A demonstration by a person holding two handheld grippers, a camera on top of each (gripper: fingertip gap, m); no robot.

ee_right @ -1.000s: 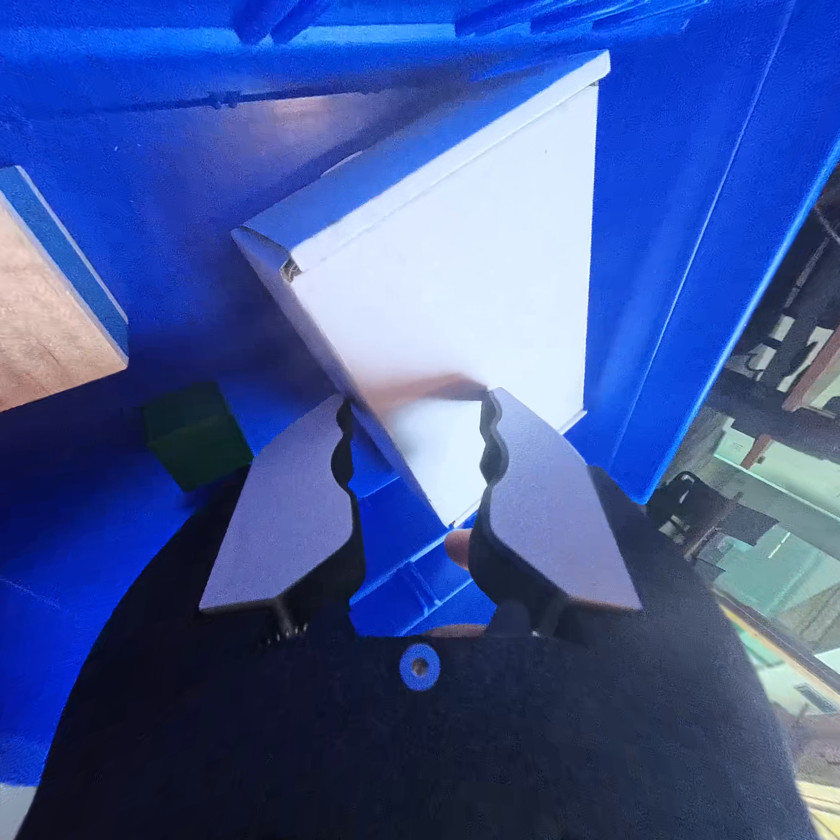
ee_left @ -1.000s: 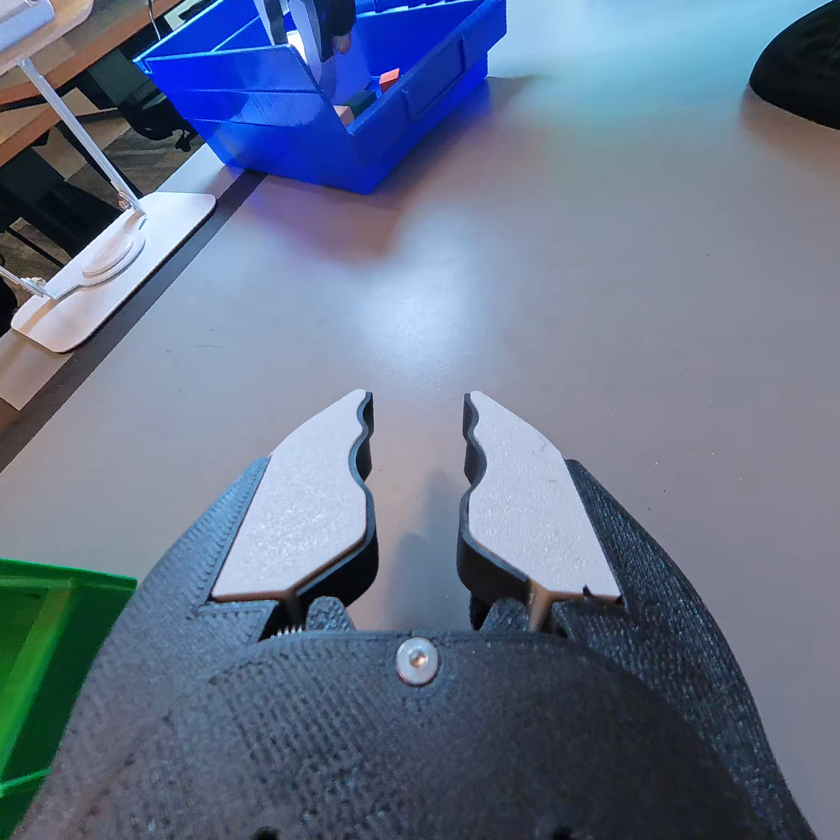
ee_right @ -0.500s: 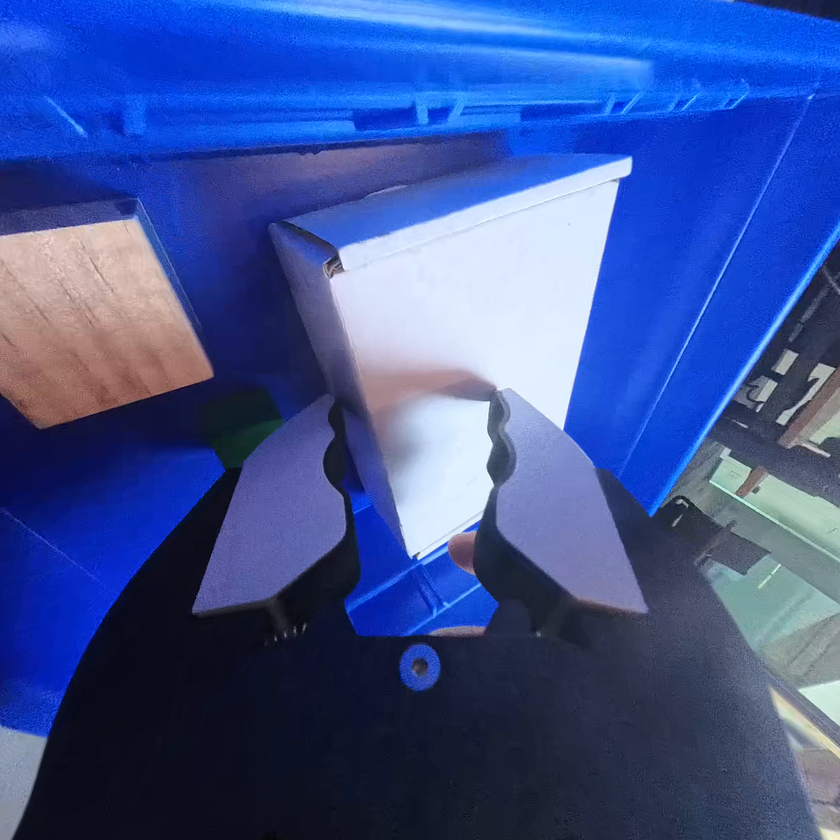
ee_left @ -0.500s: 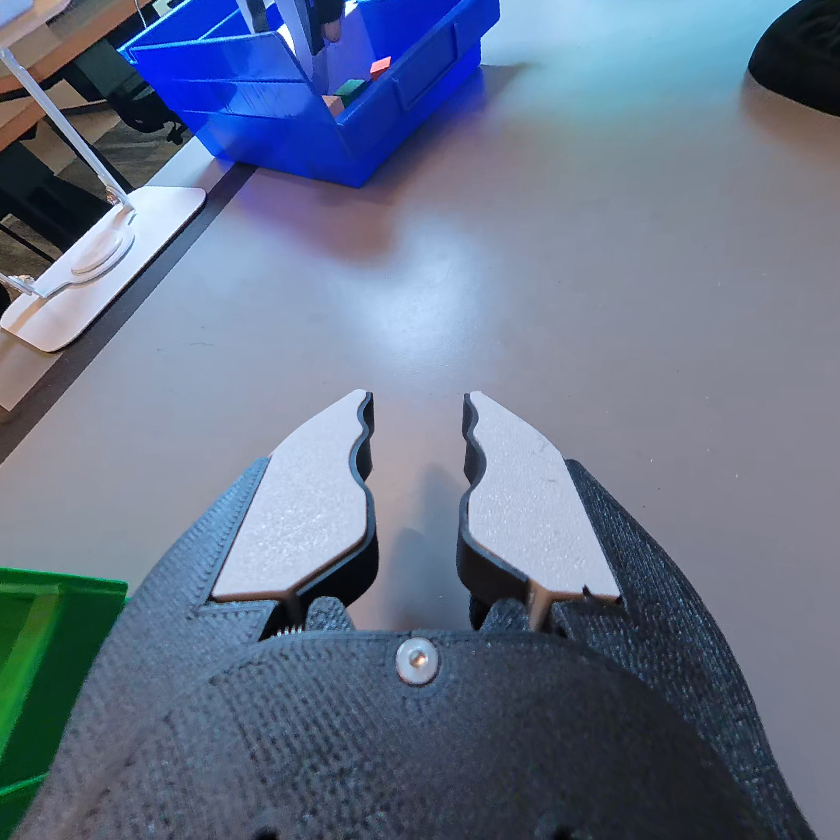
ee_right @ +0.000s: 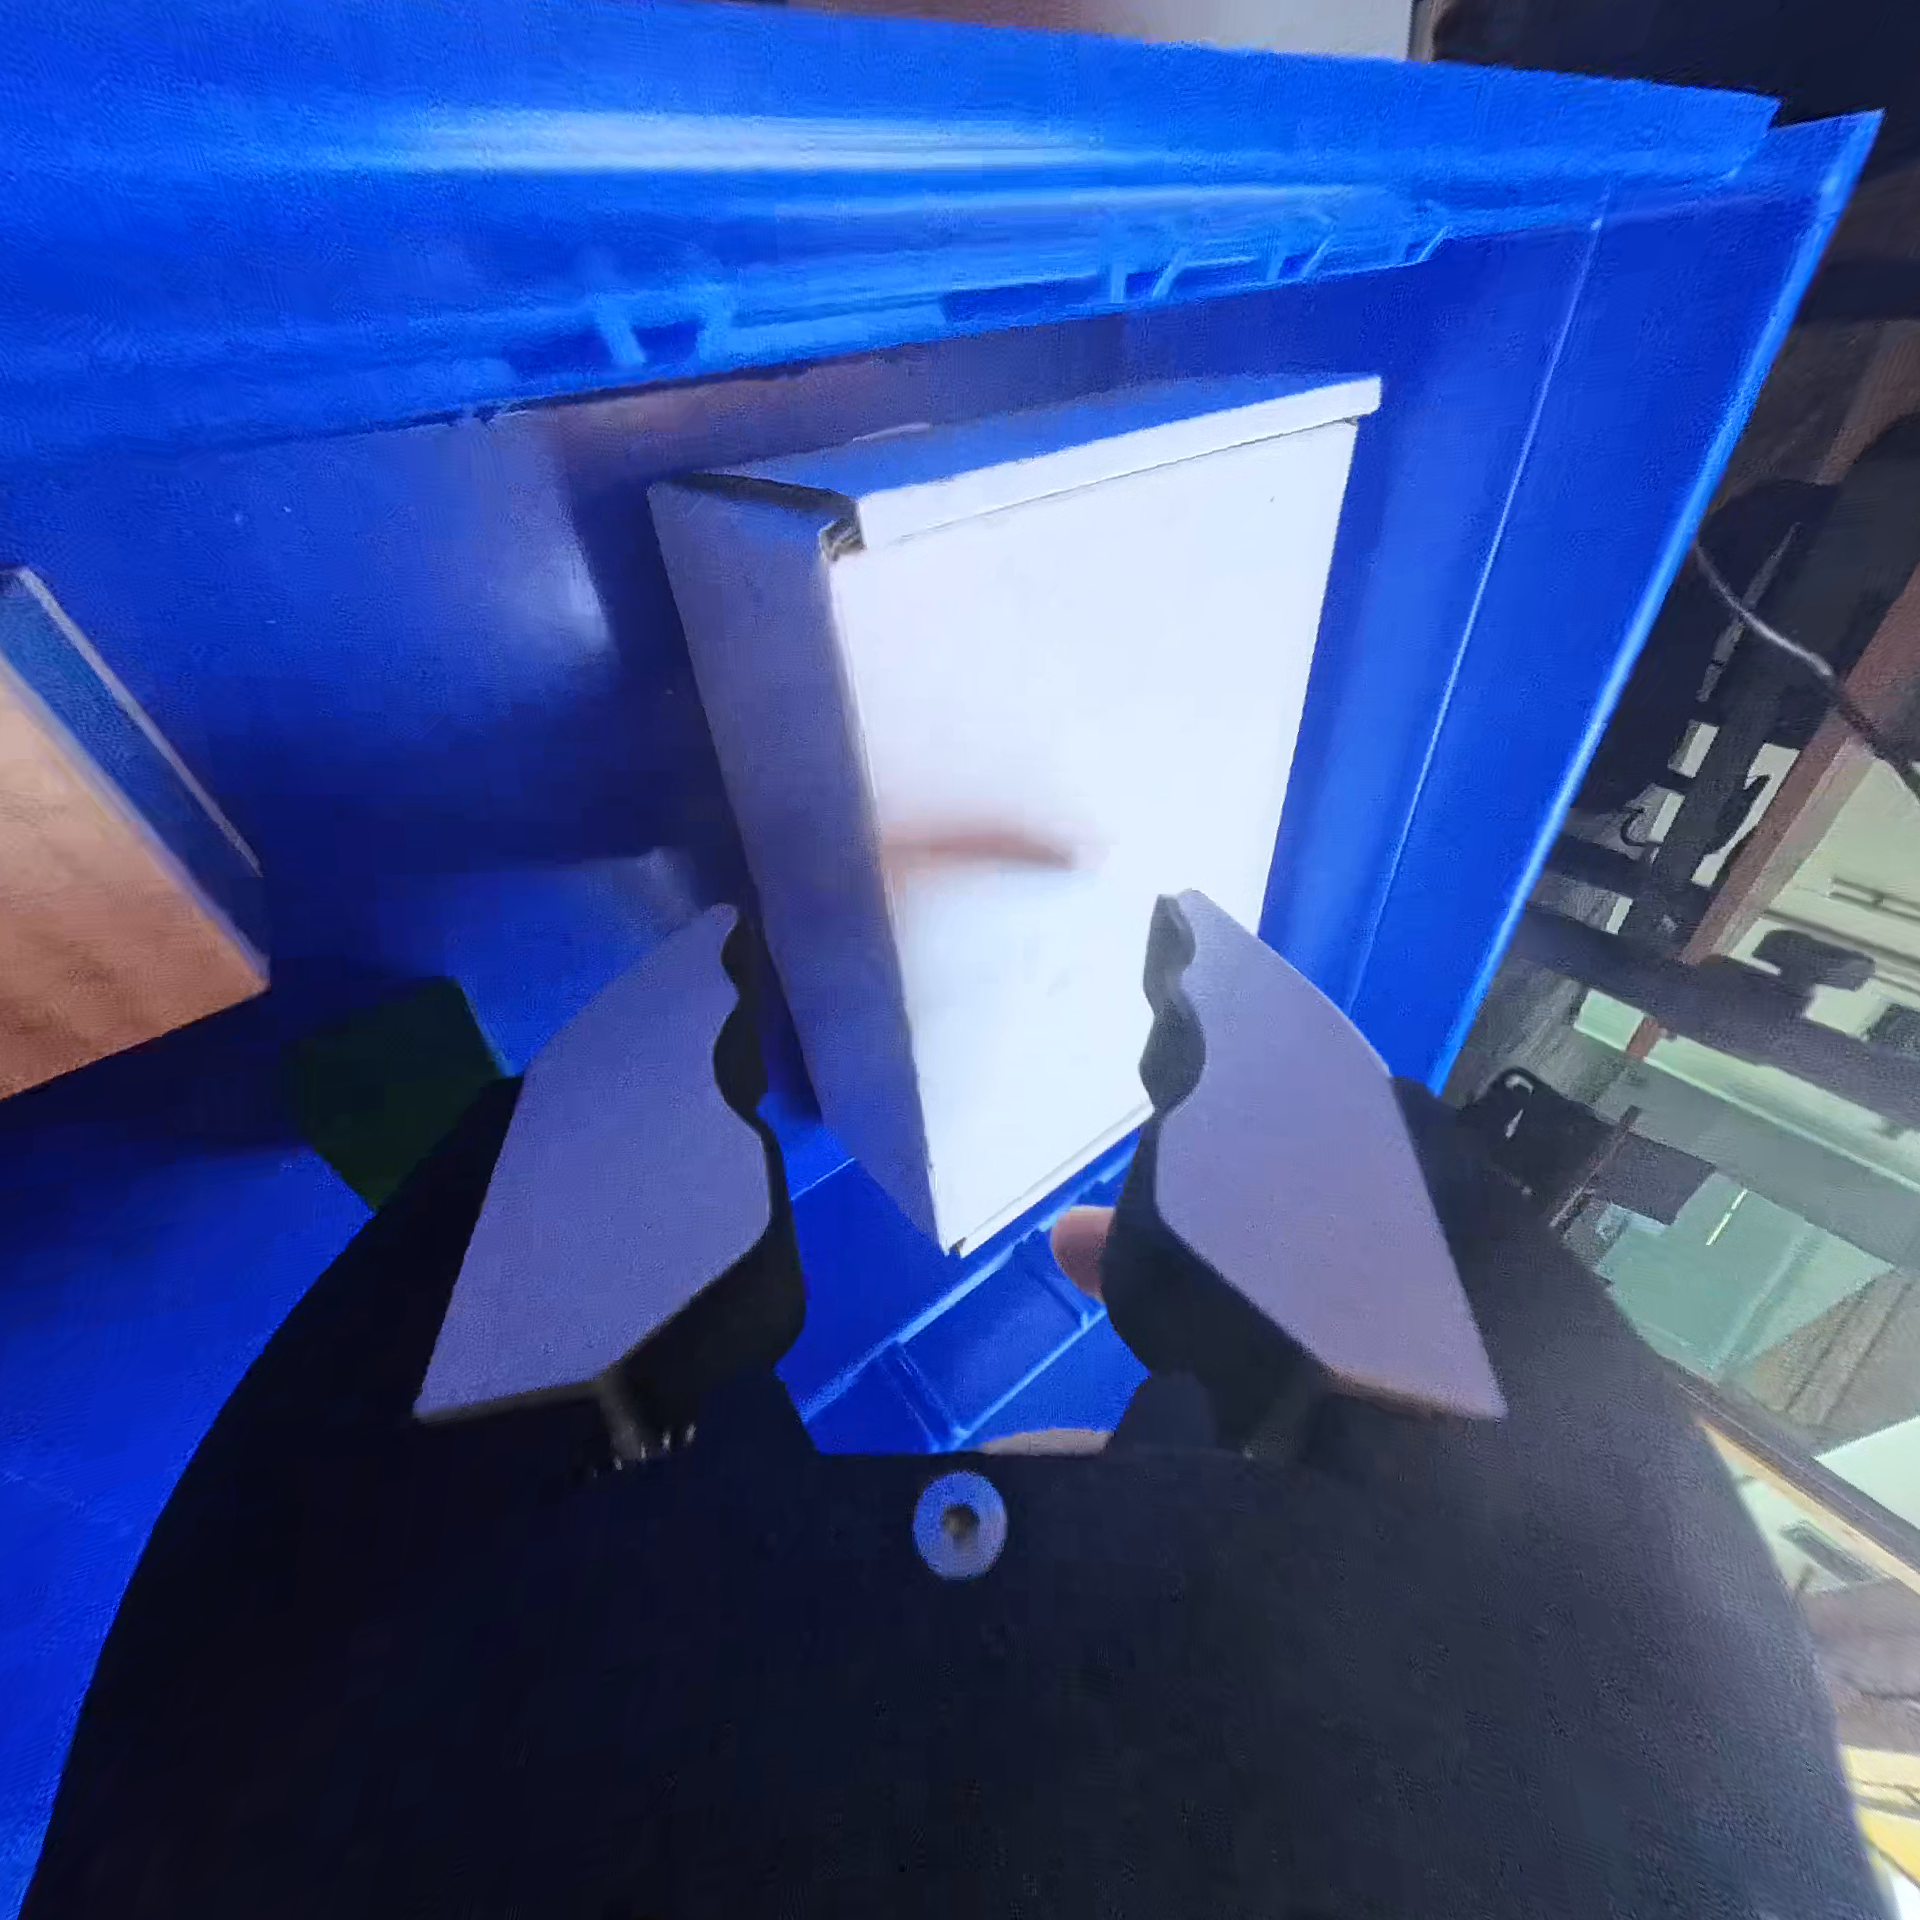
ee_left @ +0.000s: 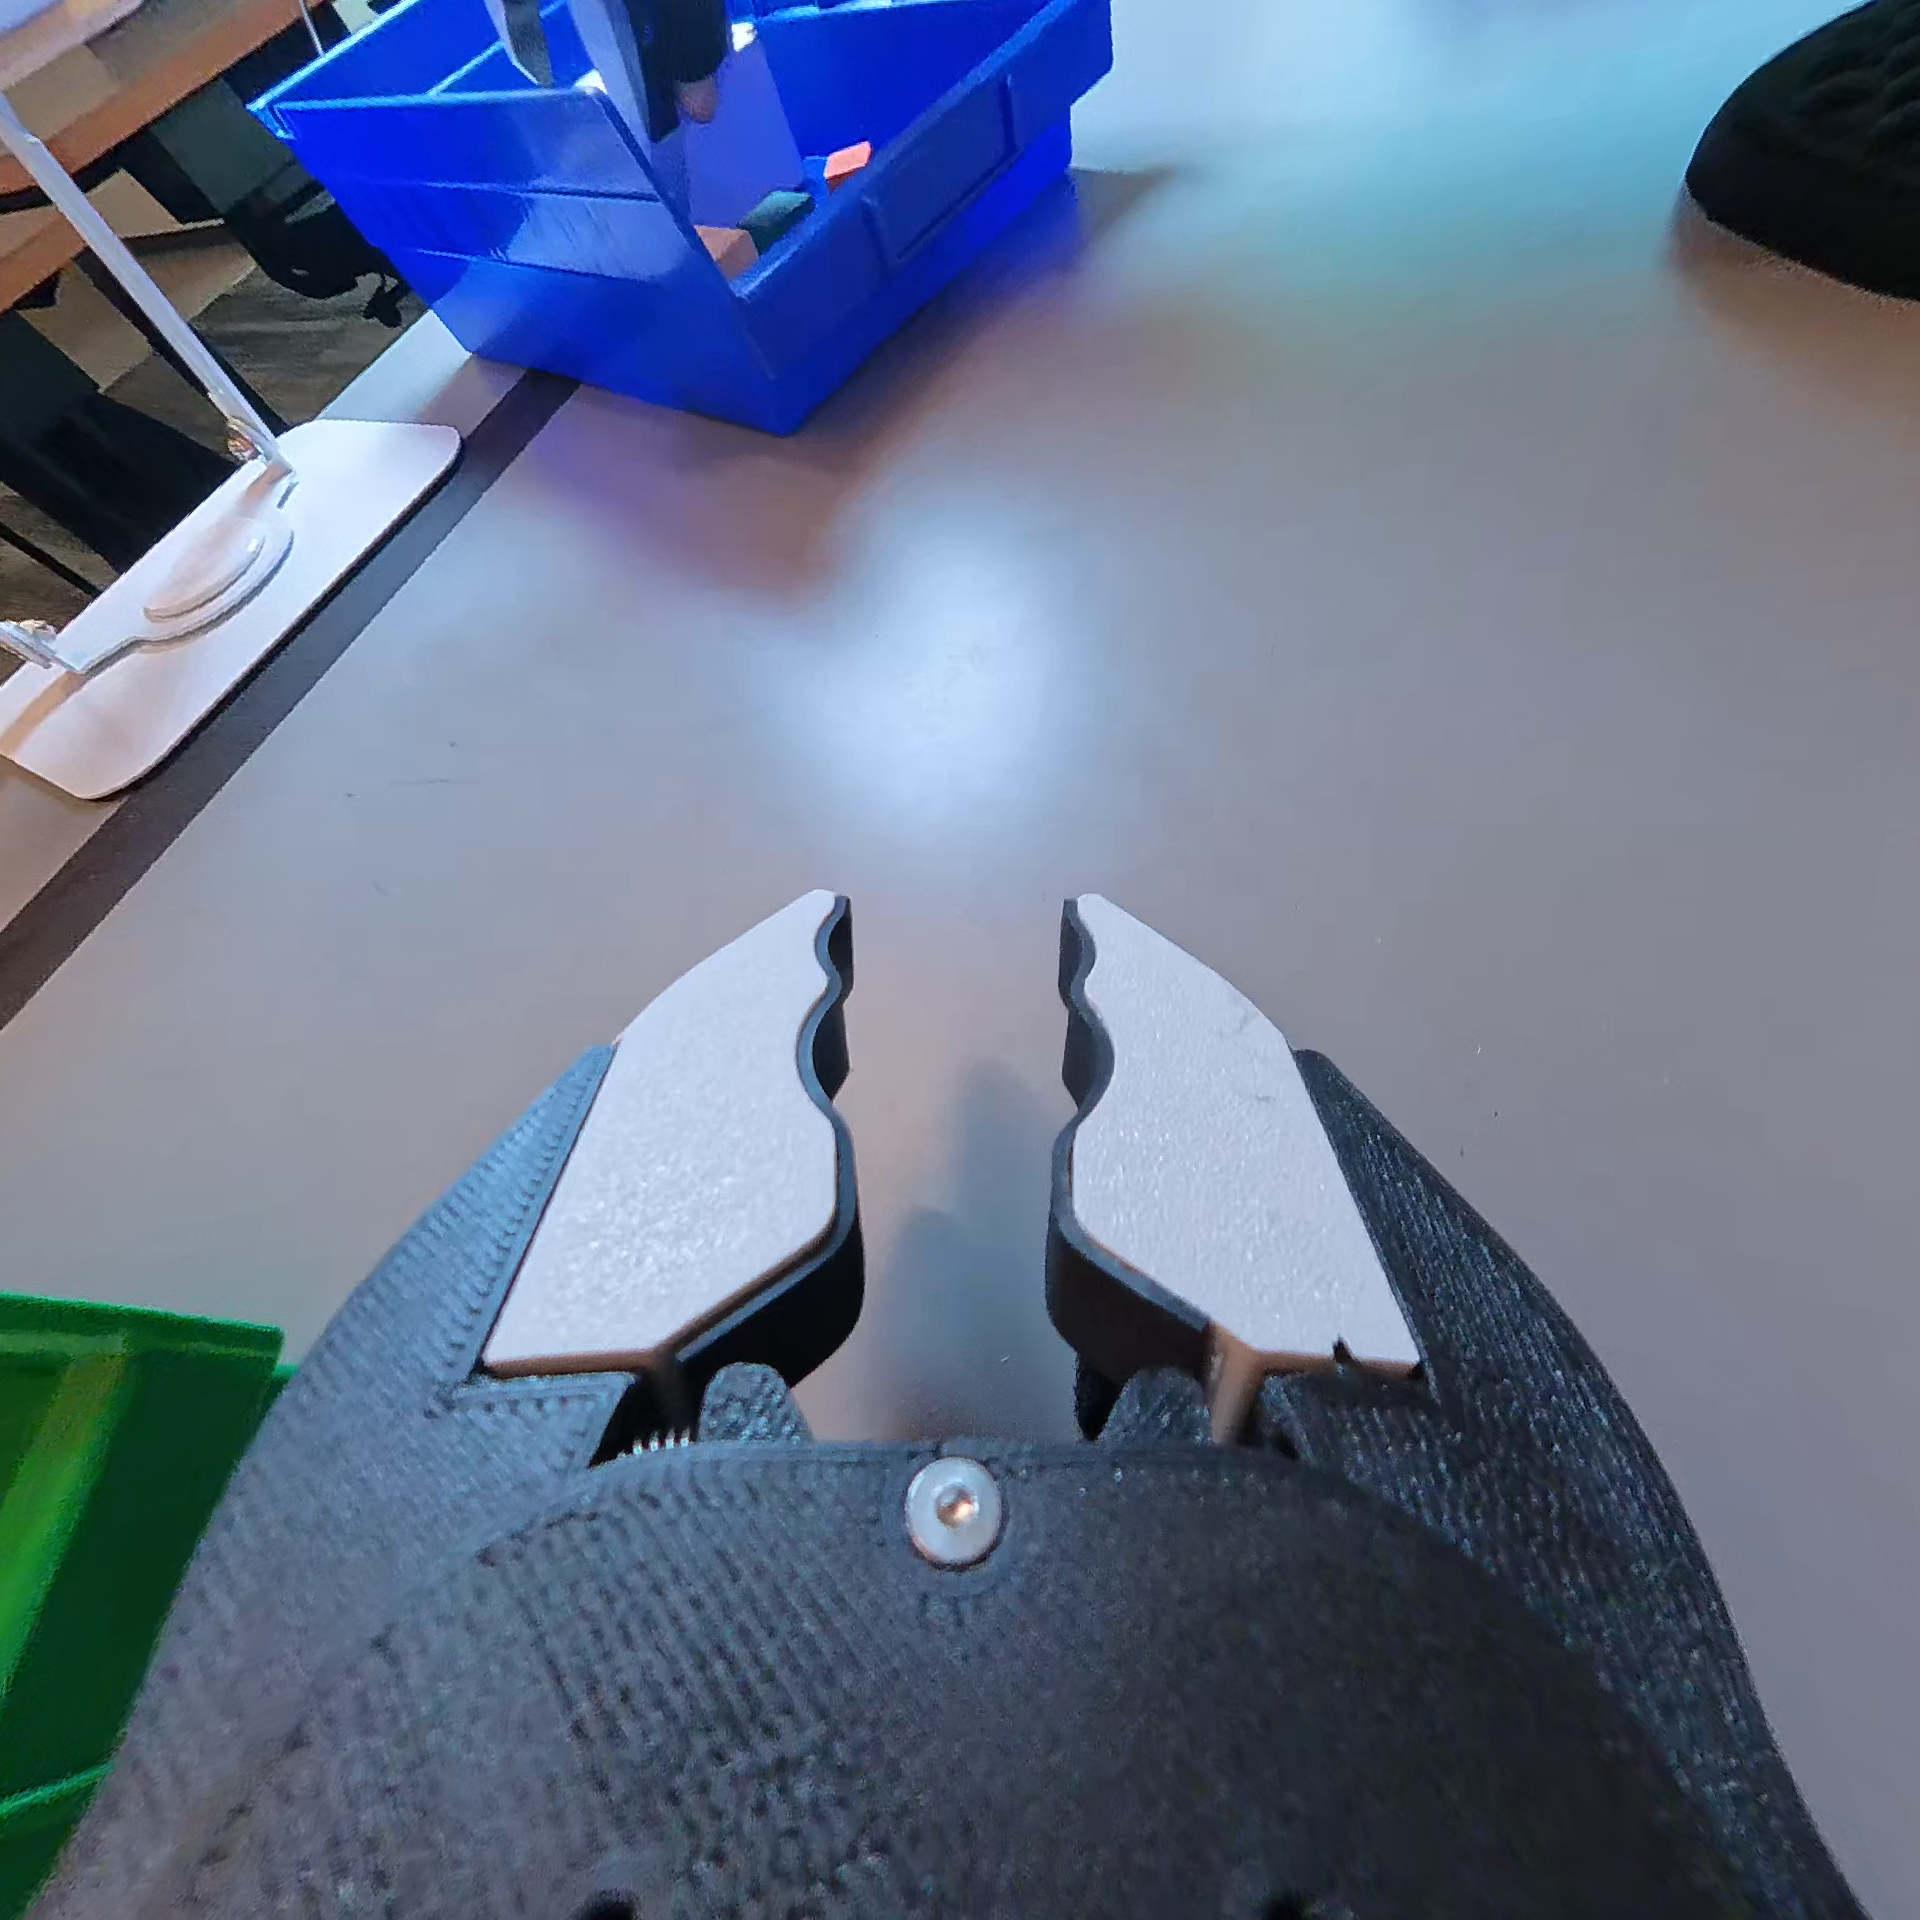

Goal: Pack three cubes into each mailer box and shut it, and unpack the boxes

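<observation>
One white mailer box (ee_right: 1081, 790), shut, is seen standing on end inside the blue bin (ee_right: 727, 260), close to the bin's right-hand wall. Its lower end lies between the two fingers of the right gripper (ee_right: 945, 914), whose jaws are spread wider than the box; whether either finger touches the box cannot be told. To the left of the box, two cubes are counted in the right wrist view: one bare wooden cube (ee_right: 94, 883) with a blue side at the left edge, and one dark green cube (ee_right: 384, 1070) low beside the left finger. A fingertip (ee_right: 1081, 1247) of the person is visible below the box.

In the left wrist view the same bin (ee_left: 644, 270) is seen far ahead on the grey table (ee_left: 1351, 727), with the white box (ee_left: 748, 125) upright in it and the right gripper (ee_left: 623, 62) above it. Three small cubes are counted there: one red (ee_left: 847, 161), one dark green (ee_left: 774, 218), one brown (ee_left: 727, 244).

The left gripper (ee_left: 956, 914) is held low over bare table, well apart from the bin, its jaws parted and nothing between them. One green bin (ee_left: 83, 1507) shows at the lower left, one white stand base (ee_left: 208, 603) at the left, and one black object (ee_left: 1818, 177) at the upper right.
</observation>
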